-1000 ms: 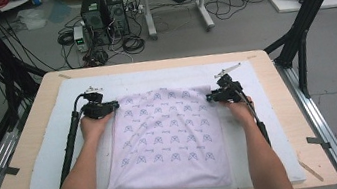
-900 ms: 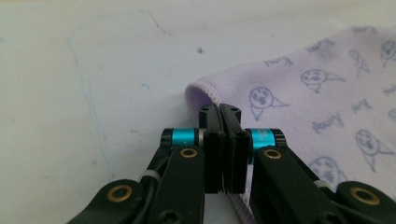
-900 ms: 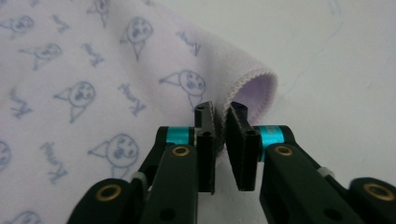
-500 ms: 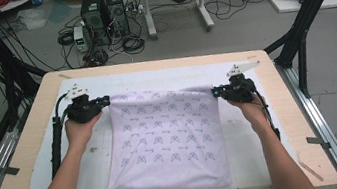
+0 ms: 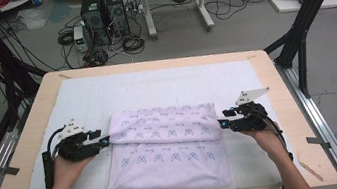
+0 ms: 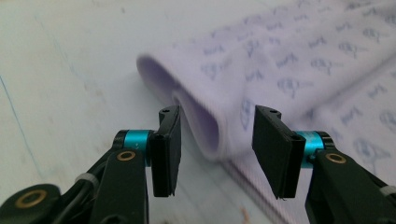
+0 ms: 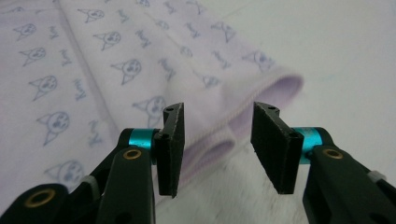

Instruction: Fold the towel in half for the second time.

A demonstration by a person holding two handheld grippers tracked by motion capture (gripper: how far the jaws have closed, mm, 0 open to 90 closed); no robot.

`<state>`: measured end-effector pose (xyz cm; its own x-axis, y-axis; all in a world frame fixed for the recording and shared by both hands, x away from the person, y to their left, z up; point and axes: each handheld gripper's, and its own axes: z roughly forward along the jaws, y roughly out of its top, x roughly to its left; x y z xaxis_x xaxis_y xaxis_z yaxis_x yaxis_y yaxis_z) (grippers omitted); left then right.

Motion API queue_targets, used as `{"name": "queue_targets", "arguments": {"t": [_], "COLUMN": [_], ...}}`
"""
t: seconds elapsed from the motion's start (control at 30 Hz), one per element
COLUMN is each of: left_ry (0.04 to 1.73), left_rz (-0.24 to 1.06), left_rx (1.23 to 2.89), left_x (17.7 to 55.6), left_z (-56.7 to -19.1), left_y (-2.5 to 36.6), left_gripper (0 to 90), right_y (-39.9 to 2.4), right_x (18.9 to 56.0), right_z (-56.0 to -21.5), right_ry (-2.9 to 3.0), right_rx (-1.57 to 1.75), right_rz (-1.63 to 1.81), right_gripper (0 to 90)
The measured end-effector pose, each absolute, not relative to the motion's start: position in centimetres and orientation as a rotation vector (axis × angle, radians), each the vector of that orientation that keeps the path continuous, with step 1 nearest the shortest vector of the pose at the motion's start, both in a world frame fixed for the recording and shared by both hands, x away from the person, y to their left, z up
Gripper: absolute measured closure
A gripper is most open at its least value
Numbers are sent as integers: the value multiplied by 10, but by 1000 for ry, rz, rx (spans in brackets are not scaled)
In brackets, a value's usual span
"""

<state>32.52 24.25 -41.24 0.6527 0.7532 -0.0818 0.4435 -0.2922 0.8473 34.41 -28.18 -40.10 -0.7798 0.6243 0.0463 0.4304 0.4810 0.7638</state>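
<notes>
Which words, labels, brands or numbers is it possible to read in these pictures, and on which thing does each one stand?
None can be read for certain.
Cloth: a repeated small word printed beside each cat-face drawing, too blurred to read in the gripper views.
Computer towers on the floor: no readable label, too small.
Left tongs and right tongs: no lettering visible.

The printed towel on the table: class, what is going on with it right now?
A person is folding a pale lilac towel with a cat-face print, using a handheld gripper in each hand. Its far edge has been brought over towards the person, so a folded layer lies across its far half. The left gripper and right gripper sit at the two ends of that fold; their jaws have just been opening and now stand apart, releasing the cloth on the white mat.
</notes>
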Motion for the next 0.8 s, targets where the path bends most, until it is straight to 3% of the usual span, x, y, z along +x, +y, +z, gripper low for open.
{"name": "queue_targets", "arguments": {"t": [0.27, 0.33, 0.37, 0.5, 0.8], "left_ry": [910, 914, 912, 880, 843], "left_rz": [377, 336, 325, 329, 392], "left_rx": [2032, 2093, 2105, 2130, 1951], "left_x": [354, 356, 355, 353, 327], "left_z": [-417, -427, -429, -433, -389], "left_y": [219, 218, 217, 215, 230], "left_gripper": [605, 607, 634, 844, 863], "right_y": [-253, -249, -246, -240, -251], "right_x": [366, 366, 366, 363, 350], "right_z": [-406, -414, -417, -419, -376], "right_ry": [2591, 2628, 2675, 2711, 2588], "right_rx": [783, 767, 759, 721, 659], "right_rz": [1134, 1137, 1115, 1052, 1212], "right_gripper": [518, 561, 642, 811, 834]}}
